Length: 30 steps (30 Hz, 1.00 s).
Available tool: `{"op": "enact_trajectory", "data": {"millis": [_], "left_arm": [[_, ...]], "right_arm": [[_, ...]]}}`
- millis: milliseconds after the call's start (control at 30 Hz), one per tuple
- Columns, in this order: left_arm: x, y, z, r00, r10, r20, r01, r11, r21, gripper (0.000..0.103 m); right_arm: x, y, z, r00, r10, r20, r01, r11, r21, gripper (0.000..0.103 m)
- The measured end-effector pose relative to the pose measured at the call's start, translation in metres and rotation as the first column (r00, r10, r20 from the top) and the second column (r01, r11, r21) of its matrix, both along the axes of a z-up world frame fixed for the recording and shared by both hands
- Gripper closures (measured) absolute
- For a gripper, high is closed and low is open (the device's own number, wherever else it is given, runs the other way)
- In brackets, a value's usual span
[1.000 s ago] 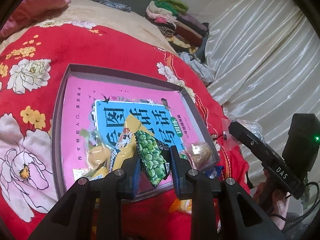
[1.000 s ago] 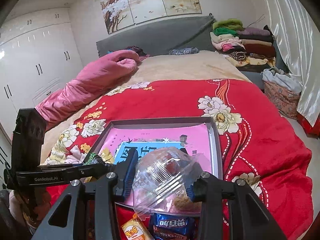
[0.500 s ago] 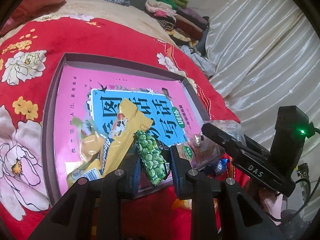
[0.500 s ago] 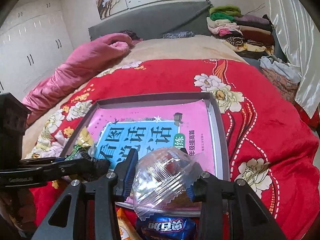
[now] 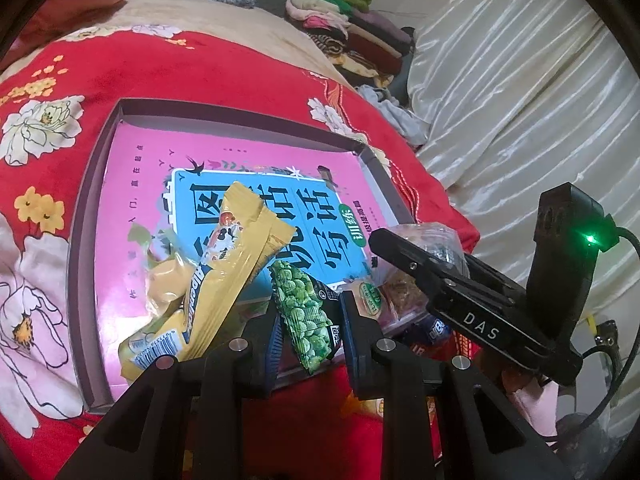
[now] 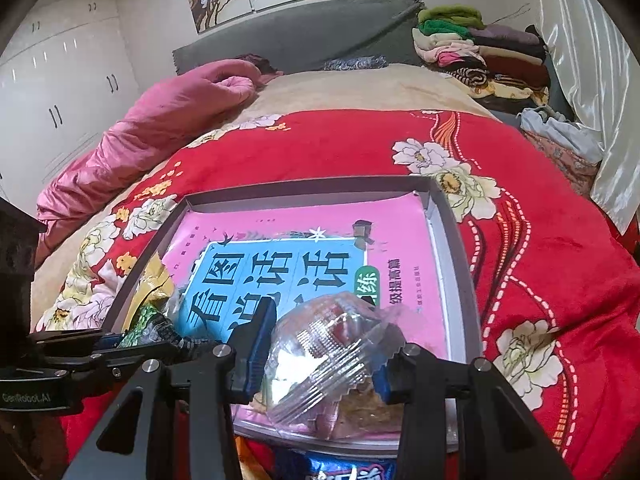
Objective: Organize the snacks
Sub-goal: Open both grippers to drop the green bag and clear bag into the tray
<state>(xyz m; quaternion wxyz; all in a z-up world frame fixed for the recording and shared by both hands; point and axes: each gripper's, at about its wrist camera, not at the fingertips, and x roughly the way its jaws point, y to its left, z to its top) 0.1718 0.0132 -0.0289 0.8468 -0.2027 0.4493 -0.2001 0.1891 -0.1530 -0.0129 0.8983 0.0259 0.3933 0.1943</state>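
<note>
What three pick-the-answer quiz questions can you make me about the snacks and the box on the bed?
1. Where does the long yellow snack packet lie?
A. in the shallow box
B. on the folded clothes
C. on the pink quilt

2. What colour are the peas on the packet in the left tool?
A. orange
B. green
C. purple

3. What is the right tool doing?
A. hanging empty
B. gripping a book
C. gripping a clear plastic snack pack

Answers:
1. A, it rests on the pink book inside the box.
2. B, the packet front shows green peas.
3. C, the crinkly clear pack sits squeezed between its fingers.
</note>
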Motion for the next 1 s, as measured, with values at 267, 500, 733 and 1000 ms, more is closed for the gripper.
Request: {"op": "enact_trajectory", "data": {"millis": [267, 500, 733, 1000], "left_arm": [[0.0, -0.003, 0.002, 1.0, -0.002, -0.001, 0.002, 1.0, 0.021, 0.076], [0.0, -0.005, 0.002, 1.0, 0.001, -0.005, -0.001, 0.999, 0.039, 0.076], [0.0, -0.005, -0.001, 1.0, -0.003, -0.011, 0.004, 0.998, 0.06, 0.076], [0.001, -0.004, -0.002, 1.0, -0.005, -0.016, 0.006, 0.998, 0.063, 0.076]], "right_arm": [[-0.002, 0.002, -0.002, 1.0, 0.006, -0.003, -0.006, 1.0, -0.006, 0.06], [-0.007, -0.004, 0.0, 1.0, -0.005, -0.008, 0.005, 1.0, -0.005, 0.06], [-0.013, -0.013, 0.004, 1.0, -0.021, -0.011, 0.021, 1.0, 0.009, 0.058], [-0.02, -0.021, 0.008, 0.999, -0.034, -0.008, 0.034, 0.999, 0.014, 0.058]]}}
